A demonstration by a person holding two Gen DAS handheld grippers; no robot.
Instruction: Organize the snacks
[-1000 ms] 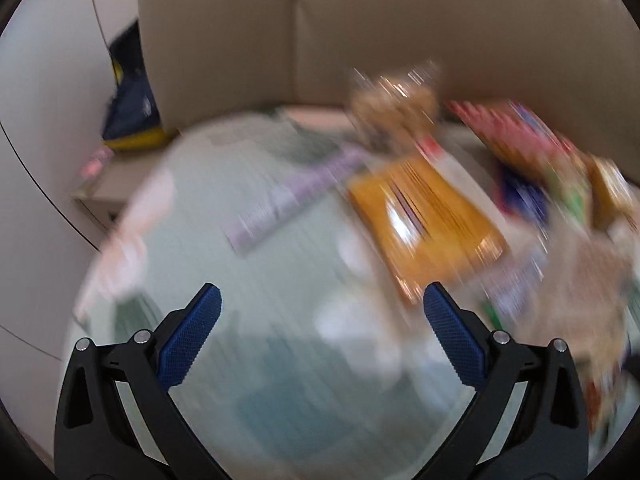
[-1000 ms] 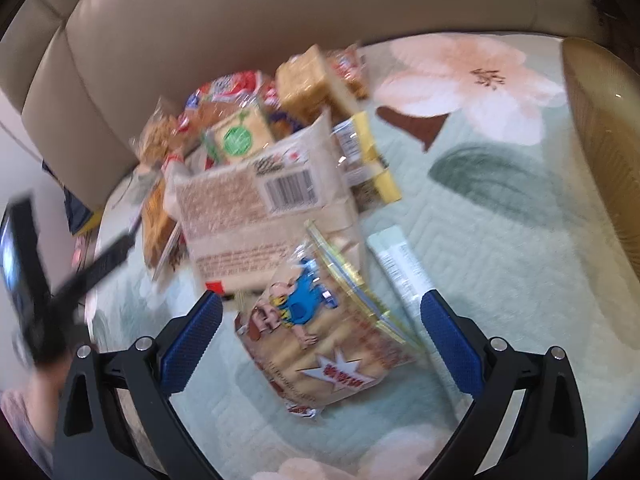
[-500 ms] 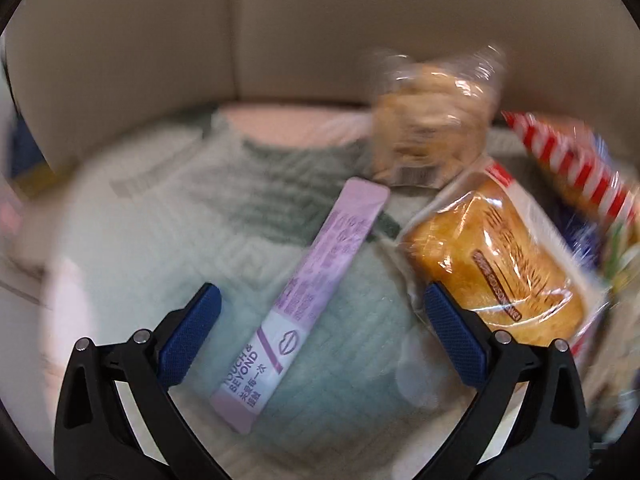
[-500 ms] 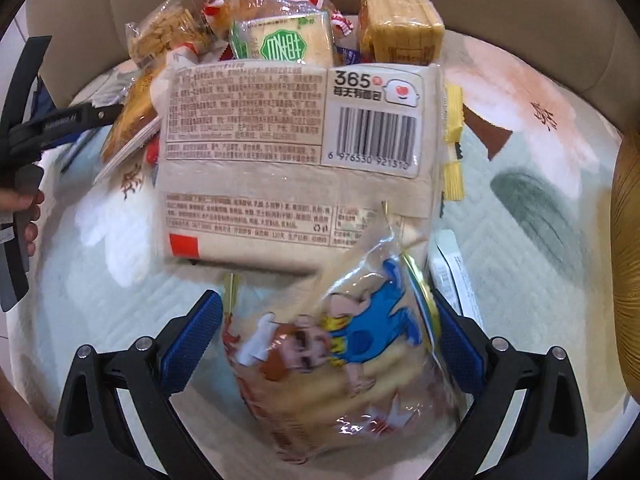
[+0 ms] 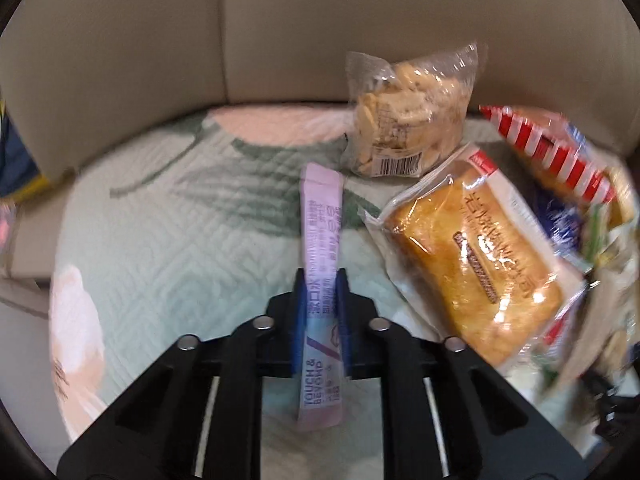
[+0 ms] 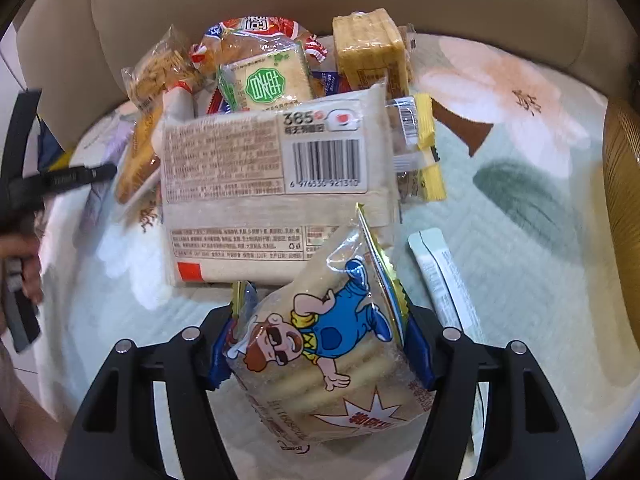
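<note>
Both grippers are loaded here. The left gripper (image 5: 320,300) has its blue pads clenched on a lilac sachet stick (image 5: 322,248), pinching it across the narrow width roughly at mid-length. The stick's long axis runs straight out along the fingers, near end poking back toward the camera, far end pointing at a clear bag of biscuits (image 5: 404,120) by the sofa back (image 5: 280,32). It is flat, slim, pale purple with small print, and looks floppy, so I'd expect both free ends to droop once it travels. Just right of it lies a wrapped golden bread loaf (image 5: 476,264), close but not touching the stick. Over to the right gripper (image 6: 320,344): jaws closed around a cartoon-printed biscuit packet (image 6: 324,360), a clear crinkly bag with a figure in blue overalls, gripped at its sides and tilted, its top corner overlapping the big beige bread pack (image 6: 272,184). Behind that sits the heap of snacks against the sofa. A white sachet stick (image 6: 444,280) lies loose on the quilted floral cover (image 6: 520,240), just right of the right-hand jaw. A woven basket rim (image 6: 622,184) shows at the far right, nearer the right gripper, a likely drop spot.
</note>
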